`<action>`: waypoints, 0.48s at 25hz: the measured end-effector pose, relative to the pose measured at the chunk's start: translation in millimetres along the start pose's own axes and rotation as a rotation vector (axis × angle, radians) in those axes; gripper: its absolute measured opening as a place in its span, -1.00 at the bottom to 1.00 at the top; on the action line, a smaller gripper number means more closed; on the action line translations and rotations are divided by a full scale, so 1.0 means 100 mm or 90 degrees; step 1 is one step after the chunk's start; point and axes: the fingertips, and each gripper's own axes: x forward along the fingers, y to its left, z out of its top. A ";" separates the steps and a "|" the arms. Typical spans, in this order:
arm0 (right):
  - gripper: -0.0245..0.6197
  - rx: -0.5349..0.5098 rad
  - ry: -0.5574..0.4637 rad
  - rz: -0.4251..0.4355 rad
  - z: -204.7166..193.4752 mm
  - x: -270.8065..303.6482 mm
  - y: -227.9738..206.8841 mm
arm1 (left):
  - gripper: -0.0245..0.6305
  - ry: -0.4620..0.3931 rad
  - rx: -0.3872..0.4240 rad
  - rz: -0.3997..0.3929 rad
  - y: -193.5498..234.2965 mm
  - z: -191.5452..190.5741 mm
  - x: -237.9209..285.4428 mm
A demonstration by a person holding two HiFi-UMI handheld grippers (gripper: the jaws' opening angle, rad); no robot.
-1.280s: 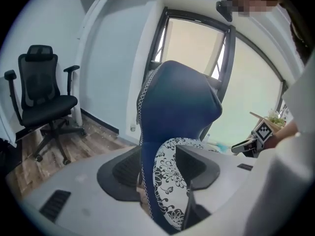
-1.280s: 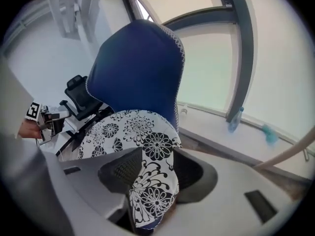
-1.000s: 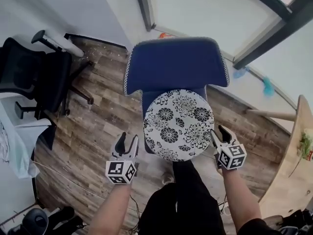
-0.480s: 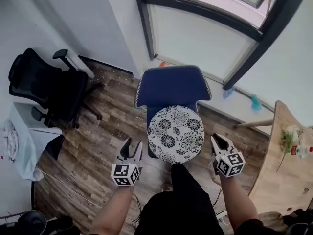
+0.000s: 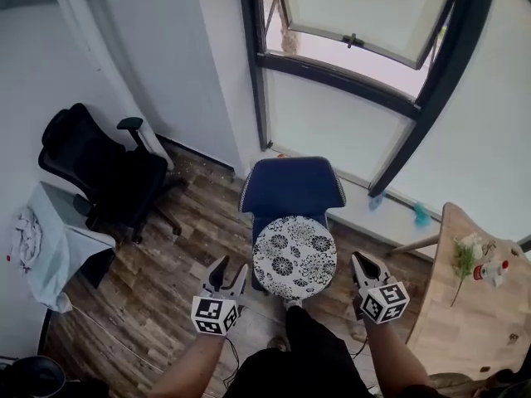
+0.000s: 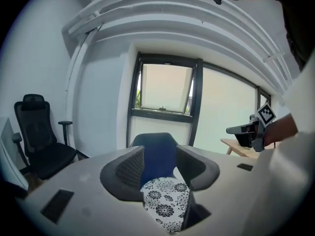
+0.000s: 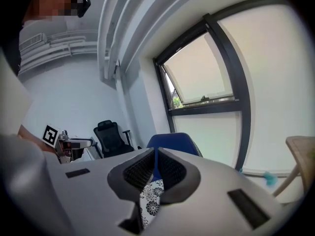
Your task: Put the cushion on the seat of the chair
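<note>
Bright, even daylight comes from the window (image 5: 365, 7), its panes washed out pale. Shadows on the wooden floor (image 5: 166, 280) are soft. The cushion (image 5: 294, 255) looks sharp. Both gripper views bulge like a fisheye, with dark corners.

Plain white walls (image 5: 158, 73), dark wood-plank floor (image 5: 195, 239), and a big black-framed window (image 5: 348, 23) with its top pane tilted open (plenty of daylight coming in). A black office chair (image 5: 104, 168) sits in the left corner, with a light wooden table (image 5: 465, 313) off to the right.
</note>
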 end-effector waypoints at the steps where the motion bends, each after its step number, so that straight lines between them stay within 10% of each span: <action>1: -0.80 -0.003 -0.006 0.003 0.07 -0.05 0.05 | -0.33 -0.005 0.002 -0.003 -0.03 0.06 -0.05; 12: -0.83 -0.041 -0.054 0.026 0.65 -0.54 0.47 | -0.84 -0.048 0.017 -0.018 -0.30 0.58 -0.60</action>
